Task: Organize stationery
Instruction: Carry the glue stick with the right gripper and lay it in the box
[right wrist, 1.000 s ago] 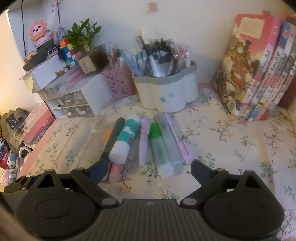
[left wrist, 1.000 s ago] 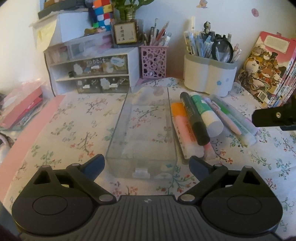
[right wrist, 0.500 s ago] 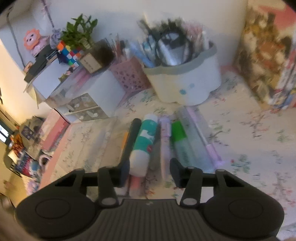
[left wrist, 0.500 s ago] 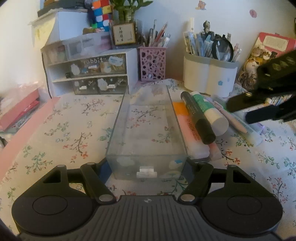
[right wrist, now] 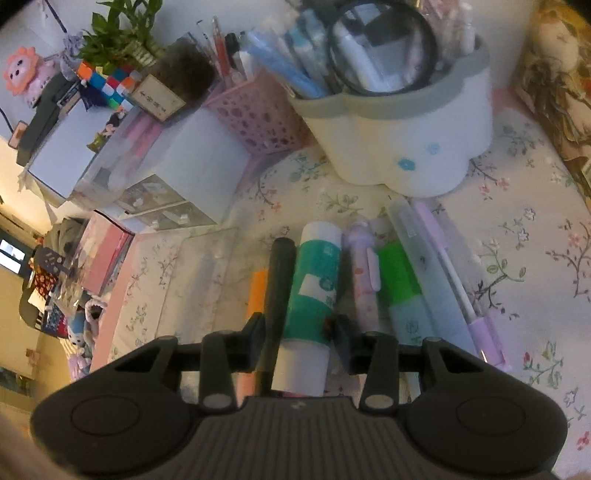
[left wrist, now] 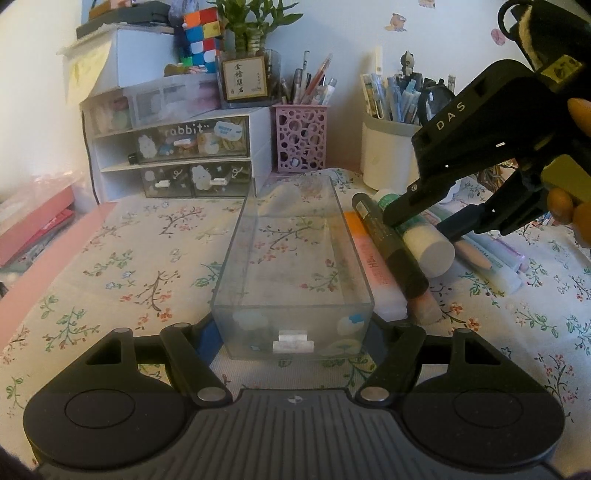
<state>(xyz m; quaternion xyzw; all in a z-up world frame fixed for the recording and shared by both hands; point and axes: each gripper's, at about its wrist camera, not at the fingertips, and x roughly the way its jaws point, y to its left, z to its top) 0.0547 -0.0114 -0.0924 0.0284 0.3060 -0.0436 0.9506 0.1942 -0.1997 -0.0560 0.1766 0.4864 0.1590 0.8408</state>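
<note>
Notably clear, rectangular plastic drawer (left wrist: 295, 280).

Pale stickered wall (left wrist: 424, 33) behind floral tablecloth (left wrist: 122, 266), dim light.

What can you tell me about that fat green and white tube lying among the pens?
The glue stick is a thick round tube with a teal-green label and white ends, plastic by the look of it. It lies flat on the flowered cloth, in a row between a black marker and a lilac pen, touching the marker. The right tool straddles it and the marker near its lower end, jaws closing; the left-wrist view shows its flat white end.
</note>
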